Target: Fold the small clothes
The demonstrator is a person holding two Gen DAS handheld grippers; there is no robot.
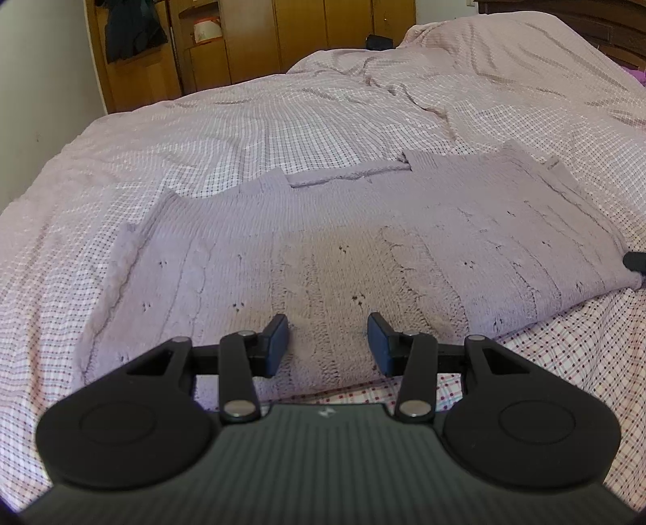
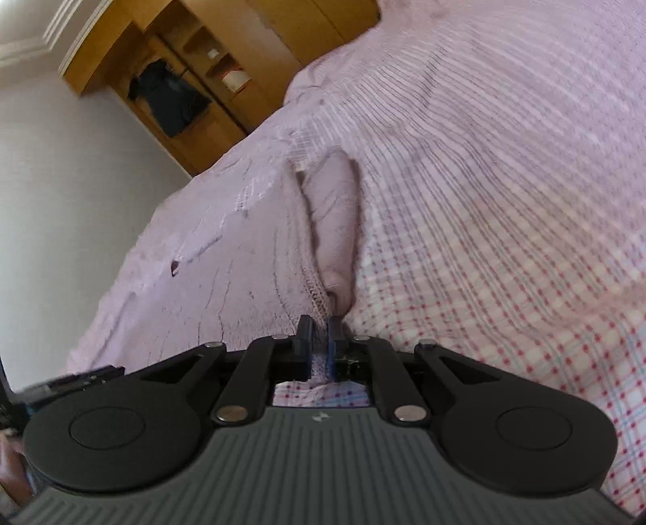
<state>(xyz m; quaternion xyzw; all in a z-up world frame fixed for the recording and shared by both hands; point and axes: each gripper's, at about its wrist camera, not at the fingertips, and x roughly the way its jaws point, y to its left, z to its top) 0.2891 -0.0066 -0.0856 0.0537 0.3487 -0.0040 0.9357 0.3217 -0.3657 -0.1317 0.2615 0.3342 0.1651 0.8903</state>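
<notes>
The right tool point(image 2: 319, 343) is pinching the knit top's point(image 1: 343, 242) corner while the left tool point(image 1: 328, 343) is hovering spread, likely needing its own grip before folding.

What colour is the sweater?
The sweater is pale lilac, cable-knit; the left wrist view shows it best.

Counts: 1 sweater point(image 1: 331, 242), lilac knit, w/ 2 shoulder tabs showing at its far edge. 1 bed cover point(image 1: 242, 121), checked. 2 grippers: left gripper point(image 1: 328, 343) & right gripper point(image 2: 319, 343), 2 fingers each, so 4 fingers total; 2 blue pads point(image 1: 280, 337) visible per gripper. 1 wardrobe point(image 1: 242, 44), wood, approx 4 door panels in left view, exact no. hard to tell. 1 dark garment point(image 1: 133, 28) hanging in it. 1 white container point(image 1: 206, 30) on a shelf.
</notes>
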